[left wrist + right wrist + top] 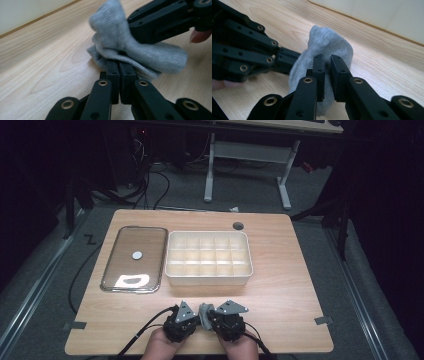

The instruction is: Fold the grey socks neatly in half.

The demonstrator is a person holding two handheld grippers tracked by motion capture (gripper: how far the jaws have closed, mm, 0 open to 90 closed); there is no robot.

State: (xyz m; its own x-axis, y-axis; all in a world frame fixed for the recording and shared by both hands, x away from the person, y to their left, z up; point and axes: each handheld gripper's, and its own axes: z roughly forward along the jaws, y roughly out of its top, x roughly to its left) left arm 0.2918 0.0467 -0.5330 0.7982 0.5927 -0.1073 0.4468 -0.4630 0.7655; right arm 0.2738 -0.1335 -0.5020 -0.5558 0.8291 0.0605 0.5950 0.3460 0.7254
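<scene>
While both hands meet just in front of the white divided tray [208,279], the grey sock [205,315] hangs between them: left gripper [119,65] jaws clamped on one end, right gripper [327,65] jaws pinching the other, near the table [295,285].

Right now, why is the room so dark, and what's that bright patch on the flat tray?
High view: light falls on the table while the surroundings stay dark; the patch is glare on the glass lid. Left gripper view: the grey sock is soft, the jaws sharper. Right gripper view: evenly lit.
</scene>
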